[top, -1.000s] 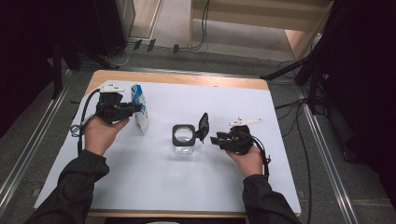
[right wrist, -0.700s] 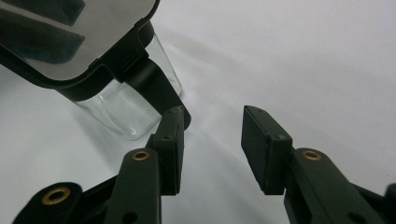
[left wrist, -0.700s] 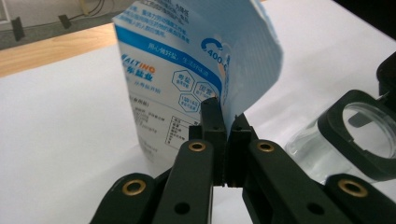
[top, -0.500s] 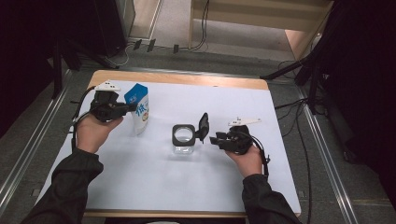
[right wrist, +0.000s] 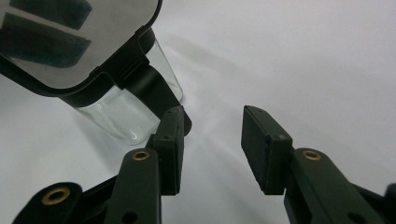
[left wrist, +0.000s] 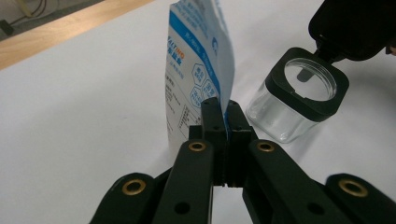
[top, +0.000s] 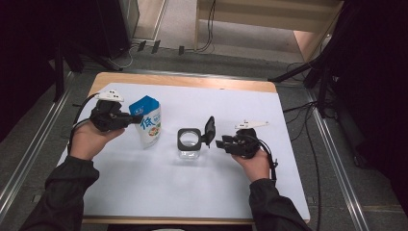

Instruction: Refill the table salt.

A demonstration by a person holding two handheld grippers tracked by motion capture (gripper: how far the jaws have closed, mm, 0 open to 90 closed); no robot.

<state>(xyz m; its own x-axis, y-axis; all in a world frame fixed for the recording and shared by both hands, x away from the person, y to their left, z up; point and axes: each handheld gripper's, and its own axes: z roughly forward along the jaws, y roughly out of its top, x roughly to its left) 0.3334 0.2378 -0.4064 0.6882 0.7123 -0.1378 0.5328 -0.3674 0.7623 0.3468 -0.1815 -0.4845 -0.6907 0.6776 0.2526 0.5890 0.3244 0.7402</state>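
White mat point(top: 202, 192): one pouch point(top: 149, 121), one jar point(top: 189, 143)

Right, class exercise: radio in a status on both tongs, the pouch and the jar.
Left tongs shut on pouch, upright. Right tongs open beside jar, lid flipped up. Nothing between pouch and jar.

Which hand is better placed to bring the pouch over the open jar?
Left: the left gripper is shut on the blue-and-white printed pouch; the right gripper stands open beside the clear black-rimmed jar.
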